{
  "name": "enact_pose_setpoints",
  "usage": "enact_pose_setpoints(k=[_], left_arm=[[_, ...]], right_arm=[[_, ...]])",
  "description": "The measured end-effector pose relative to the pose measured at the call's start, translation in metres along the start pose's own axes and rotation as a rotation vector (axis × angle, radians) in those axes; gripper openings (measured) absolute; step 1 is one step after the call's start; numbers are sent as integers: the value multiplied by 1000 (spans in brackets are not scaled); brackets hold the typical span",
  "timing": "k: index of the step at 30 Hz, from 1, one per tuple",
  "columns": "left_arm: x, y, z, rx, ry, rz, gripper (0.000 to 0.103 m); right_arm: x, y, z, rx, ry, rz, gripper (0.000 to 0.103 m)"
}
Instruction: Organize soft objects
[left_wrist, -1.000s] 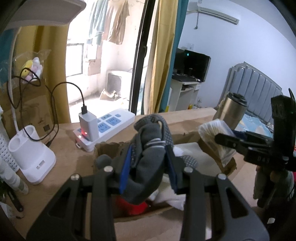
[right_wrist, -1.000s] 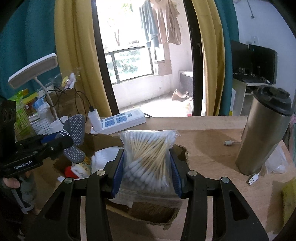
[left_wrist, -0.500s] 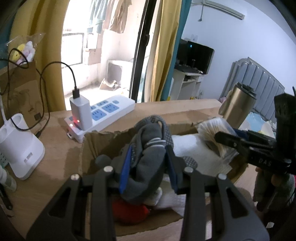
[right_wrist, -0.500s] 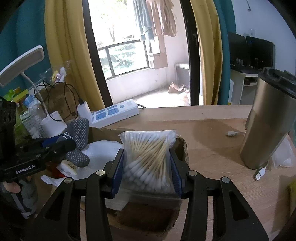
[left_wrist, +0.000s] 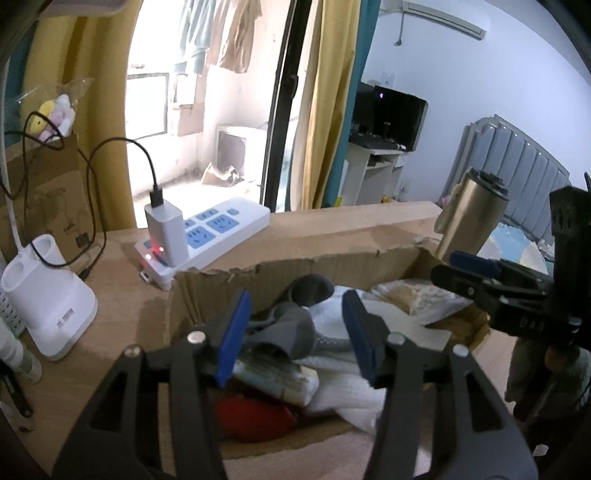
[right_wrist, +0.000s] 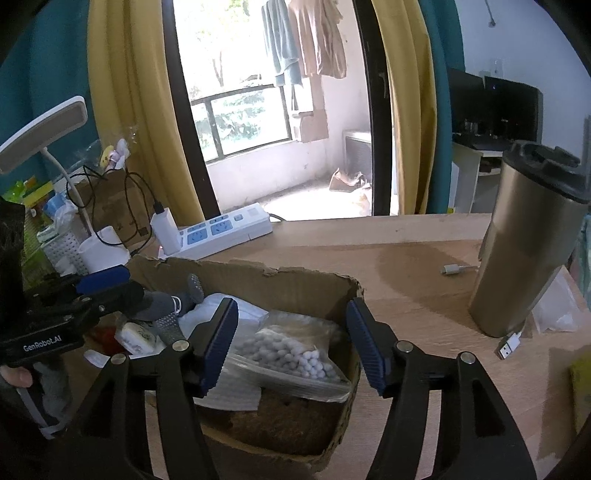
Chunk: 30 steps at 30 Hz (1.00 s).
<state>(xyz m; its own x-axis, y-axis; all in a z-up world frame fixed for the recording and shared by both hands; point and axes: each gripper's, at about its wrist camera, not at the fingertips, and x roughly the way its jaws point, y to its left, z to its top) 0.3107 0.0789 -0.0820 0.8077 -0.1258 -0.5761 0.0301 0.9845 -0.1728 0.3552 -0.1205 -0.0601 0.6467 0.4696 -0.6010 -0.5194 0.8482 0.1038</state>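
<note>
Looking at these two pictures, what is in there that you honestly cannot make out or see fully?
- Red soft item in the torn cardboard box: left wrist view, blurred and partly under a pale packet; its identity is unclear.
- Box floor: both views, covered by the grey dotted sock, white cloth and bag of cotton swabs.
- Yellow object: right wrist view, cut off at the edge.
- Steel tumbler base: hidden behind a crumpled clear bag.

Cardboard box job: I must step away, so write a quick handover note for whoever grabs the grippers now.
Left gripper: open, empty, over the box.
Right gripper: open, empty, over the box's right end.
Grey sock lies in the box on the white cloth; swab bag lies at the right end.
Done: both pieces are in the box and let go.
Left: lift both grippers clear, then look for other soft things; none shows clearly outside the box.
</note>
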Motion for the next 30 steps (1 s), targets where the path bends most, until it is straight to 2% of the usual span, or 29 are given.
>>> enact_pose_setpoints(k=[13, 15, 17, 30], left_arm=[[-47, -11, -3, 6, -63, -12, 56], [-55, -11, -5, -2, -73, -18, 68], [-62, -12, -6, -11, -85, -25, 72], [-117, -28, -26, 2, -127, -18, 75]], right_arm=[[-32, 21, 0, -28, -37, 3, 65], [-37, 25, -1, -30, -42, 3, 65], [-43, 28, -1, -32, -47, 3, 65], [-94, 50, -15, -57, -91, -6, 65]])
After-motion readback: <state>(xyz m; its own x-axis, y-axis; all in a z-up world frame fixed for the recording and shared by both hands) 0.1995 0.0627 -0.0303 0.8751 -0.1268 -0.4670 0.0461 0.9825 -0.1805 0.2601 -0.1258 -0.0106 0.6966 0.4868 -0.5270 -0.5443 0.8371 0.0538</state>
